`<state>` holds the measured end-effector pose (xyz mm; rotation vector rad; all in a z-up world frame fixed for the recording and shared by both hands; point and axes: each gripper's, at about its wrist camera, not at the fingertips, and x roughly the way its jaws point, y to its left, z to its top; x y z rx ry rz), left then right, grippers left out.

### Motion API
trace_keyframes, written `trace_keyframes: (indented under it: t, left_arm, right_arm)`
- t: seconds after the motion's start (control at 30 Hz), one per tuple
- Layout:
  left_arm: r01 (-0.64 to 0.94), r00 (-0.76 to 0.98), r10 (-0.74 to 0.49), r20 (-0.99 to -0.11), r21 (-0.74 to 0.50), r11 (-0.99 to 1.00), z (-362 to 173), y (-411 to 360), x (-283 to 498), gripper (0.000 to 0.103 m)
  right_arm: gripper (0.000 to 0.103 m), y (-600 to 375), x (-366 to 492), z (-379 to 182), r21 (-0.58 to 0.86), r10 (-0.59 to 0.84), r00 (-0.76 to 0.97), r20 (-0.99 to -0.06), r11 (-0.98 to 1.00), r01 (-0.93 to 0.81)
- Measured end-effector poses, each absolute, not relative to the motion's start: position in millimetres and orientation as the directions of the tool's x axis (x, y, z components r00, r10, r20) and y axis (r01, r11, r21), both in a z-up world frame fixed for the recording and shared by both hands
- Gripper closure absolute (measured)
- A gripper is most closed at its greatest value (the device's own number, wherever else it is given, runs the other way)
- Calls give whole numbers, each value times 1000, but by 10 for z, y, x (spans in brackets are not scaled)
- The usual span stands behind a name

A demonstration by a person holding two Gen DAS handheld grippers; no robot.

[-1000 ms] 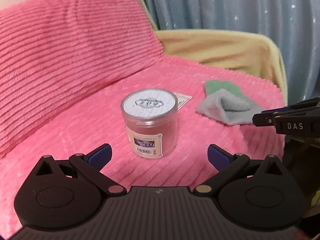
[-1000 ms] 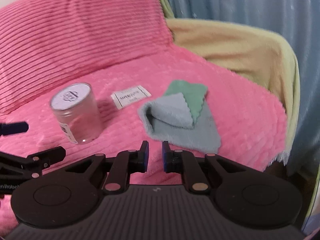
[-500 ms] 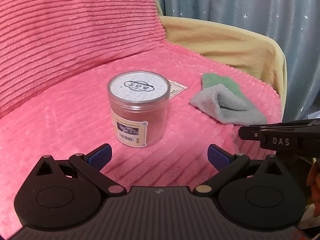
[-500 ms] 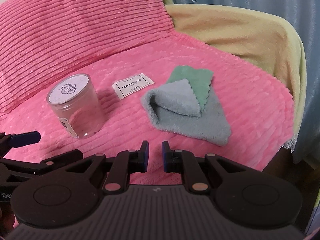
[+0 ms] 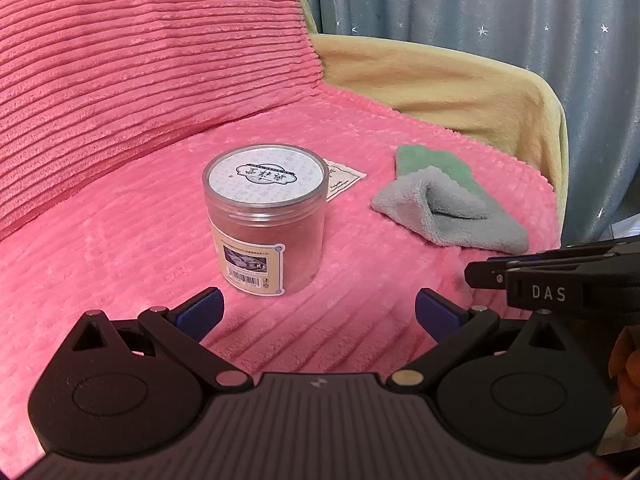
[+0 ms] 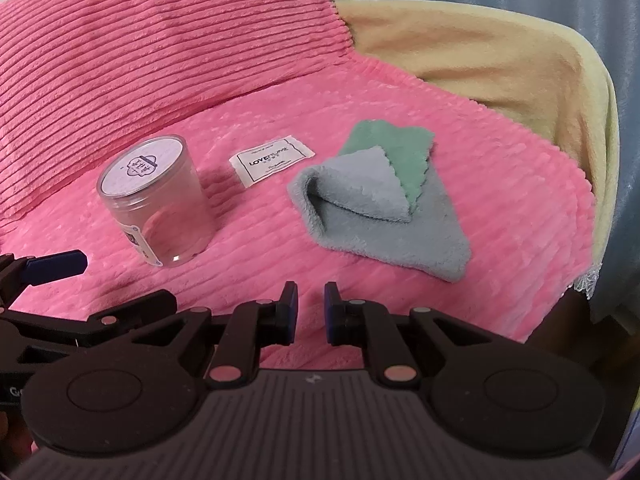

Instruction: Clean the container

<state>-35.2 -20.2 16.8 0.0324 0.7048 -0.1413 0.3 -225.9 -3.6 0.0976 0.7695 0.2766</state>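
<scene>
A clear plastic container (image 5: 265, 220) with a white printed lid stands upright on the pink blanket (image 5: 120, 248); it also shows in the right wrist view (image 6: 158, 200). My left gripper (image 5: 318, 314) is open and empty, just in front of the container. A folded grey and green cloth (image 6: 380, 200) lies to the container's right, also in the left wrist view (image 5: 444, 208). My right gripper (image 6: 310, 312) is nearly shut with a narrow gap and empty, in front of the cloth; it shows at the right edge of the left wrist view (image 5: 496, 272).
A small white packet (image 6: 272, 160) lies between container and cloth. A pink ribbed cushion (image 5: 140, 60) rises behind. A yellow blanket (image 6: 500, 52) covers the armrest at the right, with a blue curtain (image 5: 500, 4) beyond. The seat's edge drops off at the right.
Both grippers have moved closer to the seat; the container and the cloth now look larger. The container, cloth and packet have not moved. Jaw openings are unchanged.
</scene>
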Motion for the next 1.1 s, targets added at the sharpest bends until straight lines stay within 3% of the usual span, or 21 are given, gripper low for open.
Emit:
trace_keyframes:
  t: [1.1]
  left_arm:
    - [135, 767, -111, -631, -10, 991, 160, -204, -345, 1]
  right_arm:
    - [94, -2210, -73, 10, 179, 270, 682, -679, 963, -203]
